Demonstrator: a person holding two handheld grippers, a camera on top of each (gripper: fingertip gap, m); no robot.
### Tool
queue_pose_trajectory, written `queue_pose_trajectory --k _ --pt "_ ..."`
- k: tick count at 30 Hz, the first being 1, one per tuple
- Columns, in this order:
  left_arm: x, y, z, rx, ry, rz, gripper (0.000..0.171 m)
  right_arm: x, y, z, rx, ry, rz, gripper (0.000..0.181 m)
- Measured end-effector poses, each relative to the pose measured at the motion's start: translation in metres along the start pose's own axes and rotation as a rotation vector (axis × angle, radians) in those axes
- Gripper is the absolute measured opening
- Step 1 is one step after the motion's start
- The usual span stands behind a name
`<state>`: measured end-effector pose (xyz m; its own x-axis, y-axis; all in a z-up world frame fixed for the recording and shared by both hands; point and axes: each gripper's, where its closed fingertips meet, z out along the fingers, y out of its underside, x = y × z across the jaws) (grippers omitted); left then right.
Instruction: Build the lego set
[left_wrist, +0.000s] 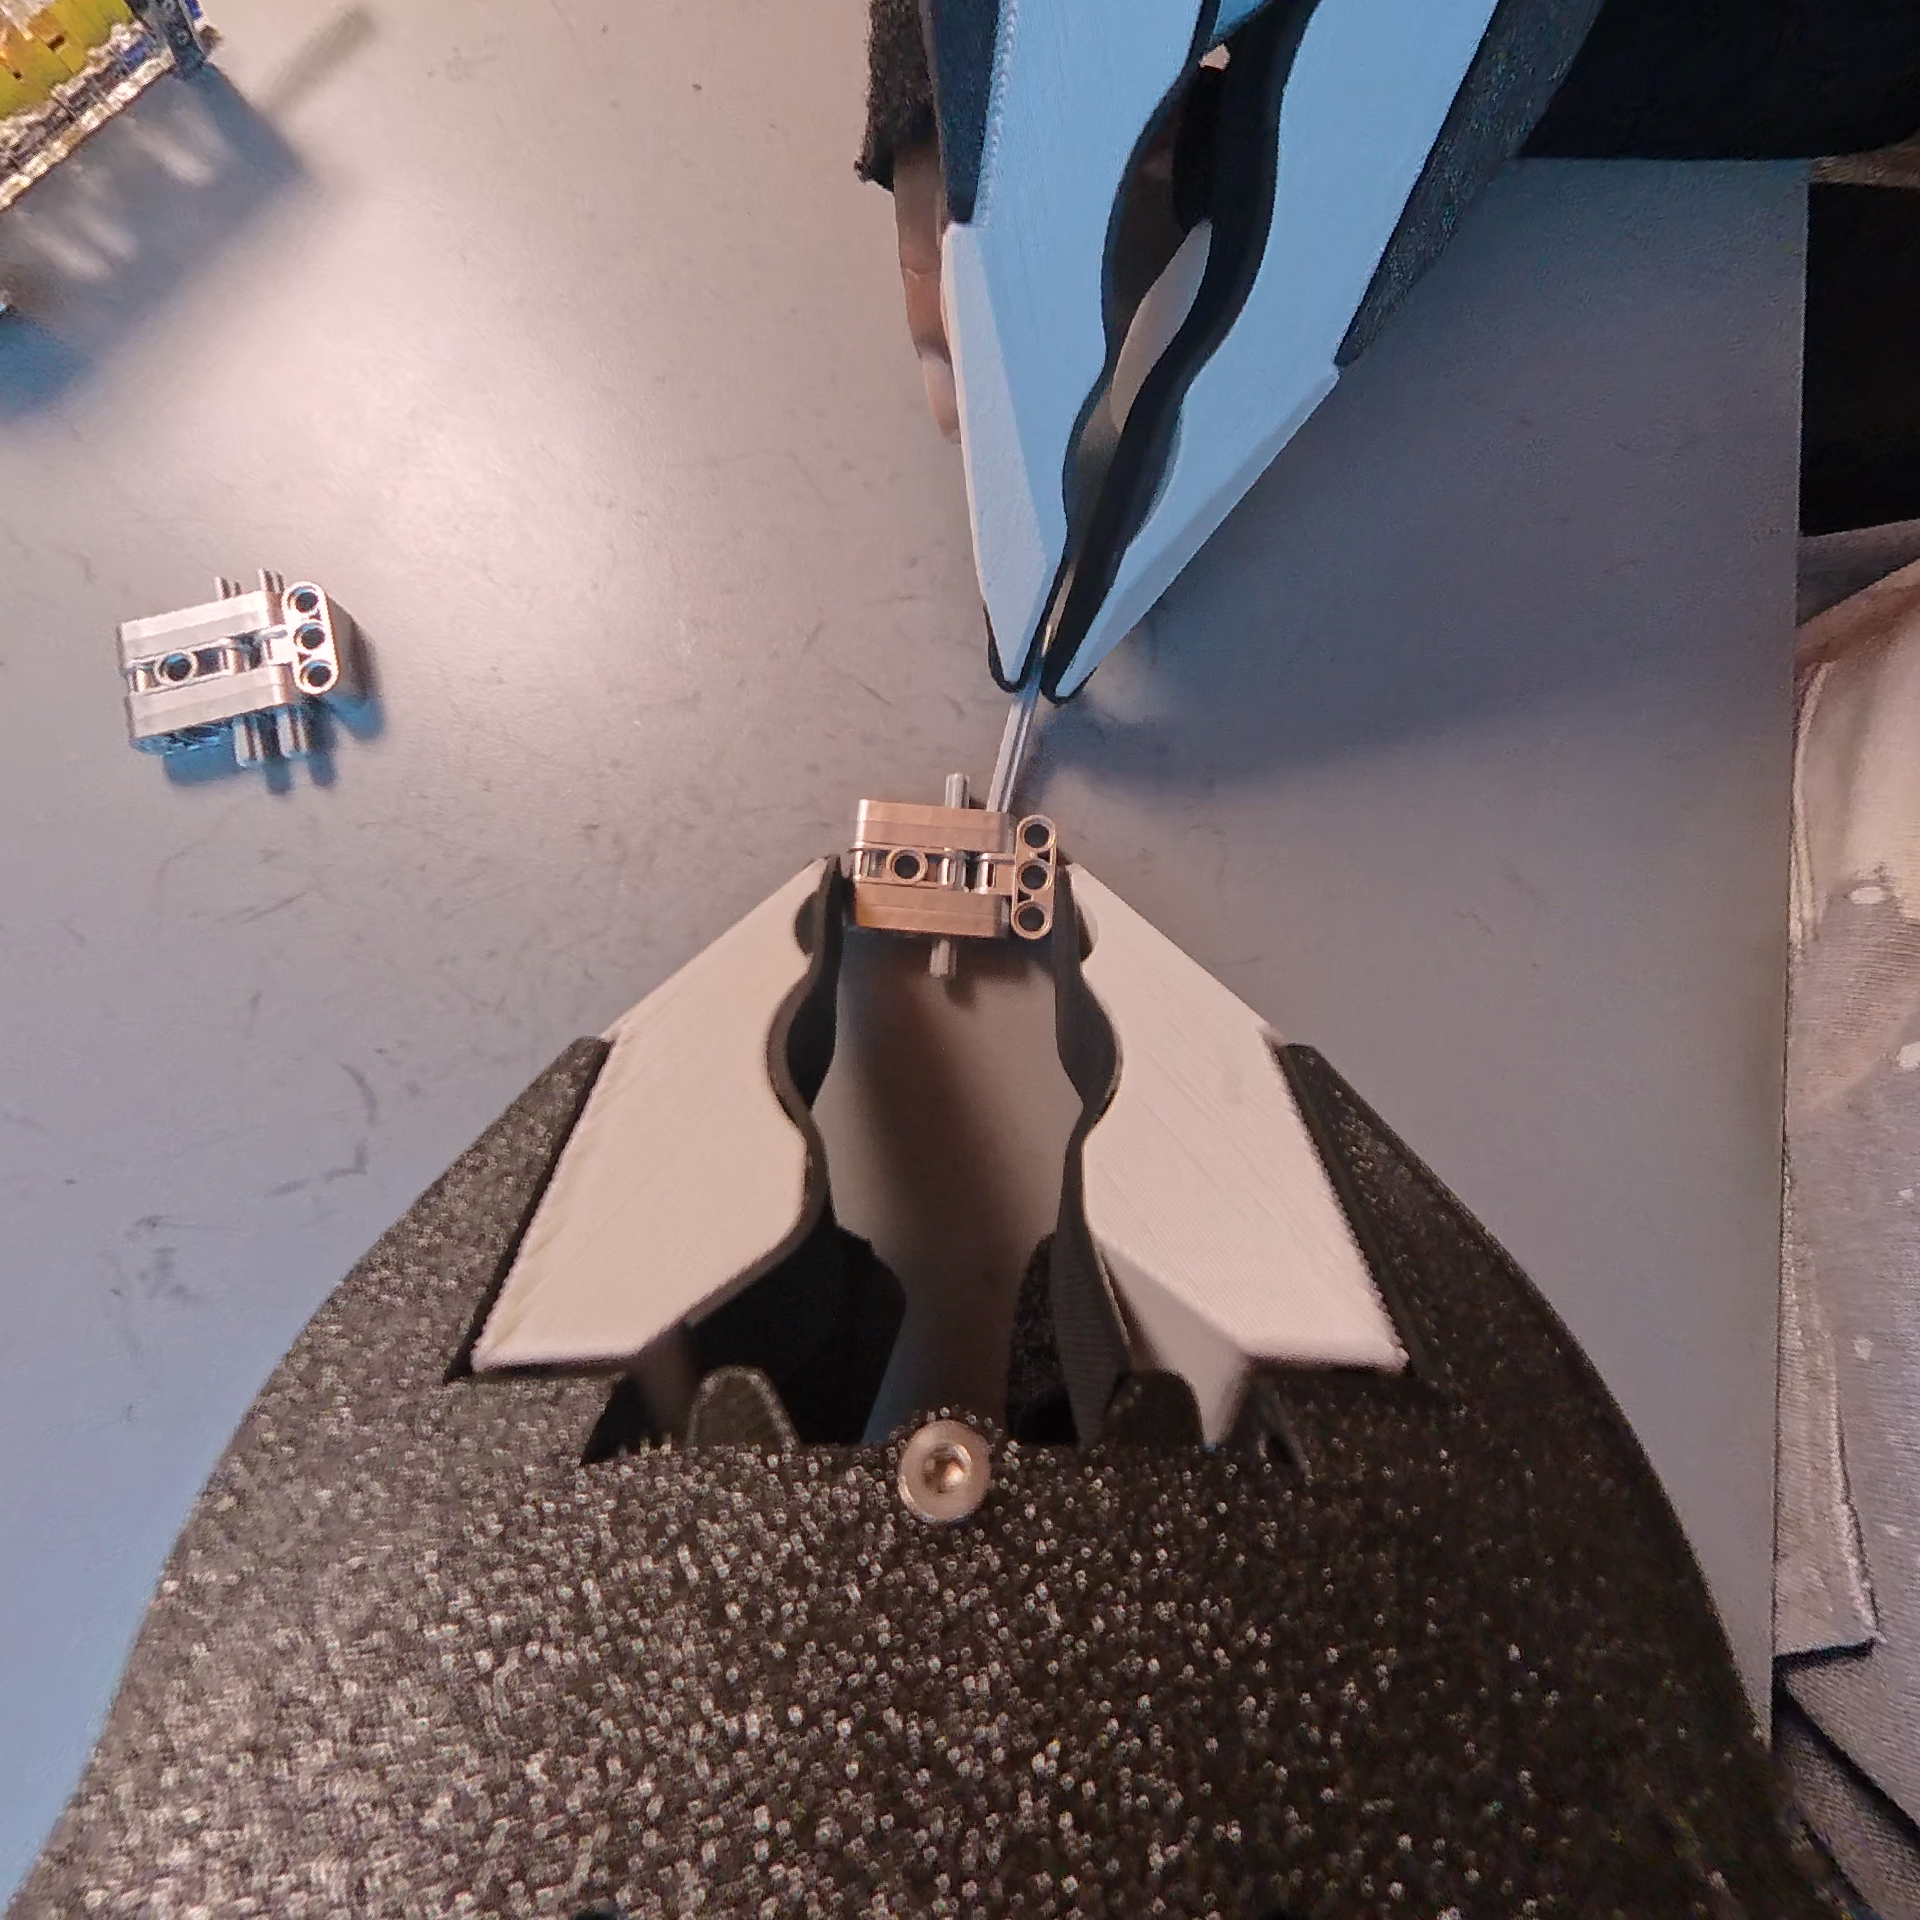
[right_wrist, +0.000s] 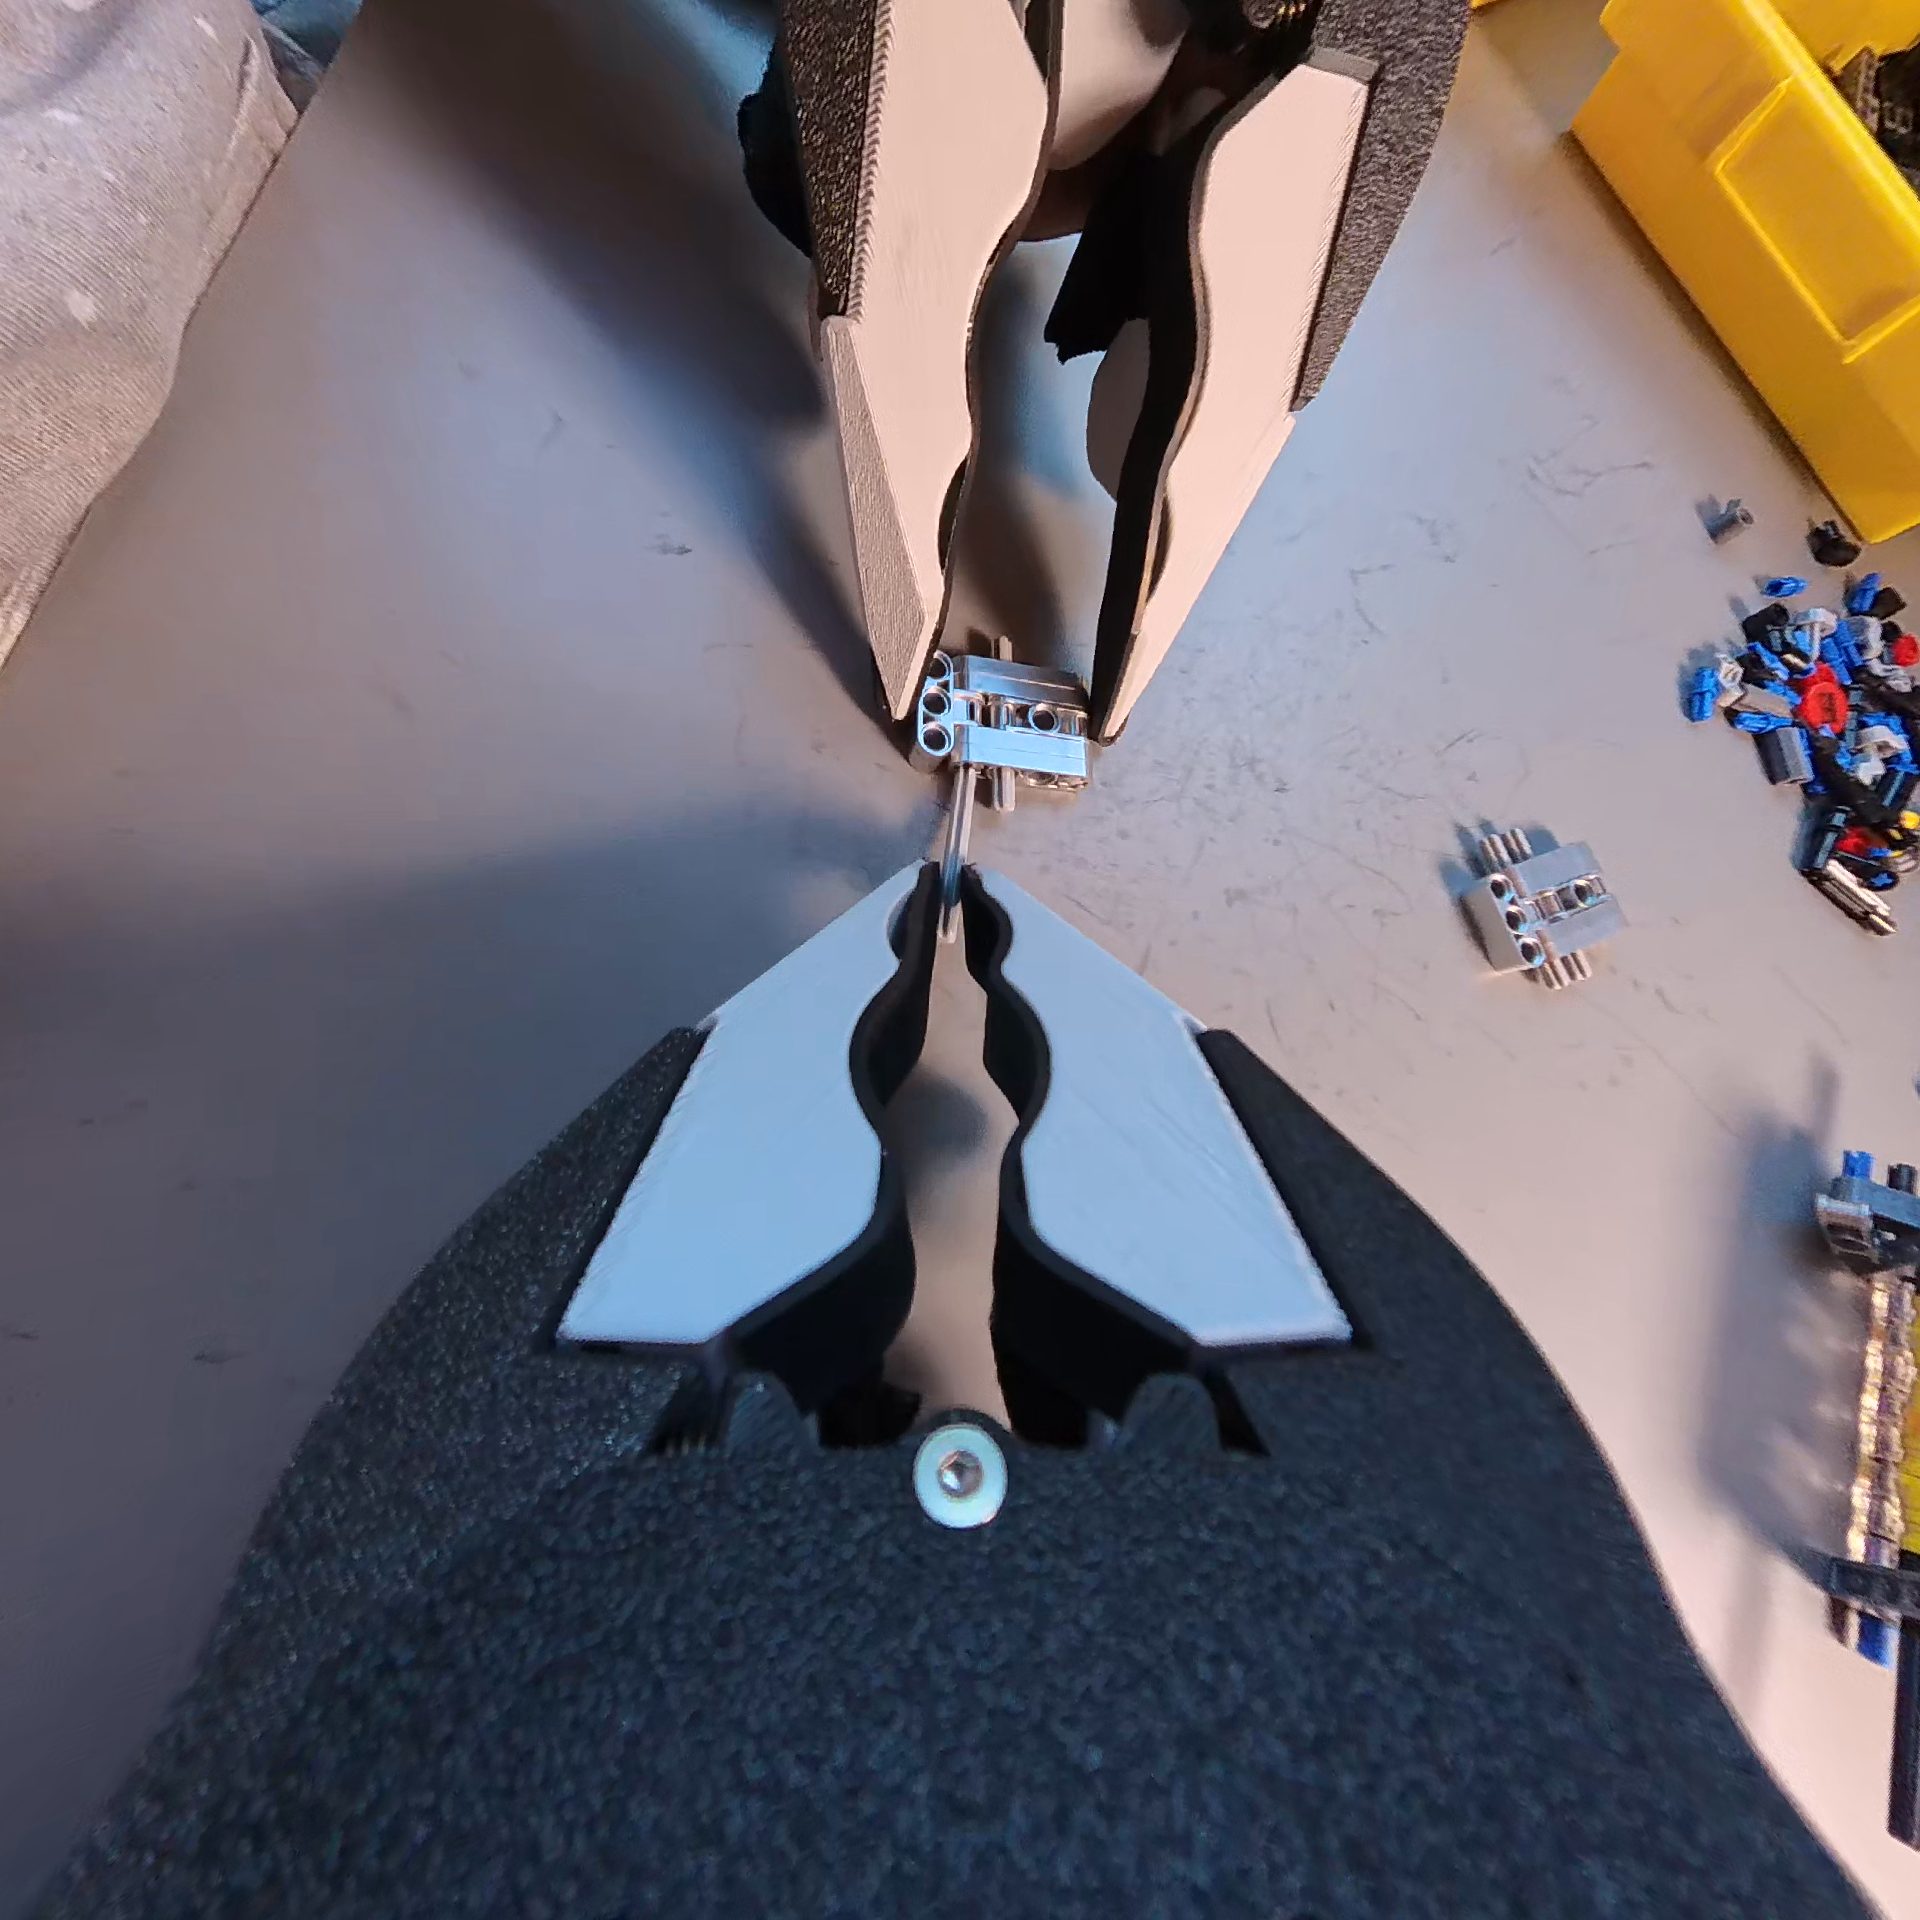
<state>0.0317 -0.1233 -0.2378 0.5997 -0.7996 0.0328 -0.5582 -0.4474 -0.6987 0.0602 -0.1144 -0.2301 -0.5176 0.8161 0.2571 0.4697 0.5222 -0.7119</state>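
Left tool (left_wrist: 948, 891) clamps a small grey block of toy bricks (left_wrist: 951, 881) by its two ends, low over the grey surface (left_wrist: 520, 416). Right tool (right_wrist: 943, 883), jaws nearly together, pinches a thin grey rod (right_wrist: 958, 831) entering the block's near face. Both parts look light, stiff and smooth; the rod may slip. A matching block (right_wrist: 1545, 906) lies well right of the held block.
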Motion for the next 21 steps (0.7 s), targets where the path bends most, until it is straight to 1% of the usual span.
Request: queue_pose_trajectory --k 5,14,21 --pt "0.0002 -0.0002 0.0001 0.008 0.008 0.003 0.038 -0.0007 0.0042 0.0029 -0.027 0.014 -0.027 0.001" --pt "0.0004 -0.0011 0.0003 0.048 0.032 -0.009 0.038 0.0024 -0.0030 -0.0024 0.027 0.047 -0.046 0.001" --pt "0.0005 -0.0015 0.0011 0.053 0.022 0.002 0.038 0.0025 -0.0024 0.0003 0.020 0.044 -0.054 0.000"
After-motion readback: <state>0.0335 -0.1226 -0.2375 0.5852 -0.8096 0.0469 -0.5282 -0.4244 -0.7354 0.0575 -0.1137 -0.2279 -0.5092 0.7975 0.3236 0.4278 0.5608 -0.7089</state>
